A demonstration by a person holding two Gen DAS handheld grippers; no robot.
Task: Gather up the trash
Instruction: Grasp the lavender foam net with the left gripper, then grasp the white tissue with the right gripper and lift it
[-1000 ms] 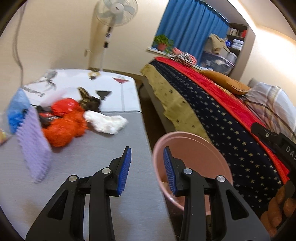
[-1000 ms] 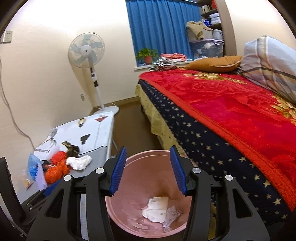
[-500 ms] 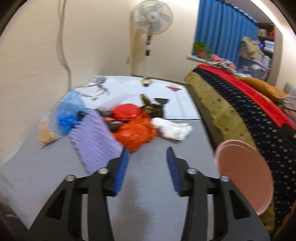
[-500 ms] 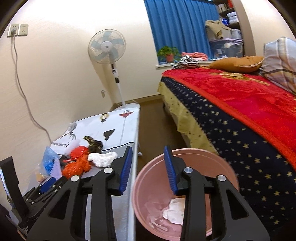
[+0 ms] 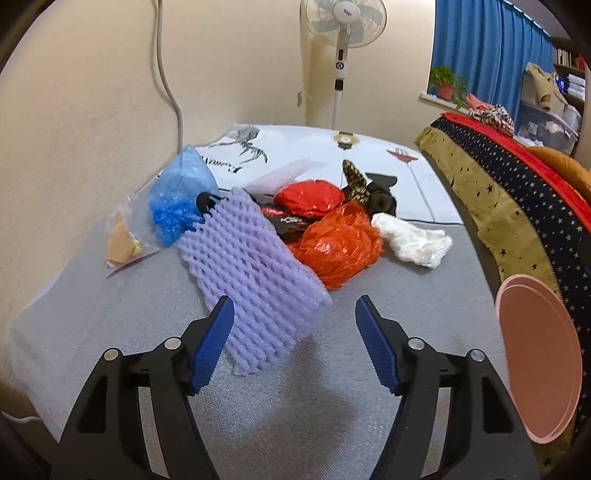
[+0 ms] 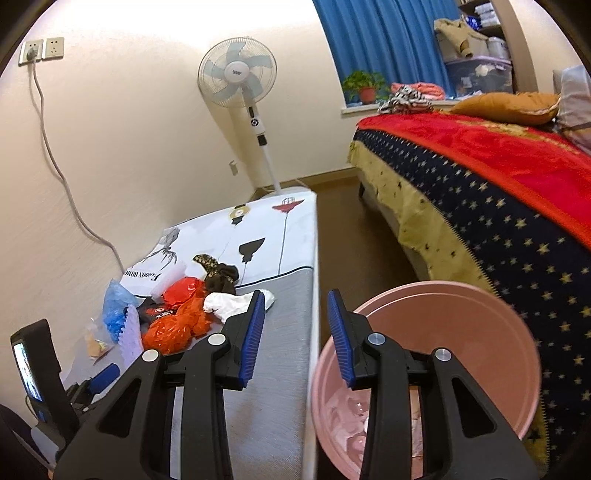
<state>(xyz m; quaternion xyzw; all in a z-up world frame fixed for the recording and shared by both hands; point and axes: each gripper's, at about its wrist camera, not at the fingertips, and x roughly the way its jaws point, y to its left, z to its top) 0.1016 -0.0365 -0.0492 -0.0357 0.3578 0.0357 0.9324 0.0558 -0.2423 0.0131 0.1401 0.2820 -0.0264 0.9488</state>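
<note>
Grey-topped table (image 5: 110, 317) runs beside a cream wall, its far half under a white printed cloth (image 5: 295, 147), with a standing fan (image 5: 343, 22) beyond. Both fingers of the left gripper (image 5: 293, 343) are spread wide and hold nothing; between their blue pads (image 5: 212, 343) lies the near end of a lilac foam net sleeve (image 5: 251, 277), ribbed and tilted, not touched by either pad. Just behind it sit a crumpled orange plastic bag (image 5: 340, 247), a red bag (image 5: 312, 199), a white wad of tissue (image 5: 413, 240), a blue plastic bag (image 5: 177, 195) and a small clear packet (image 5: 123, 240). The right gripper (image 6: 295, 336) also stands parted and empty, over the table's edge. Beside the table, by the starred bedspread (image 6: 498, 236), stands a pink bin (image 6: 480, 332) with pale crumpled scraps (image 6: 354, 421) at its bottom.
</note>
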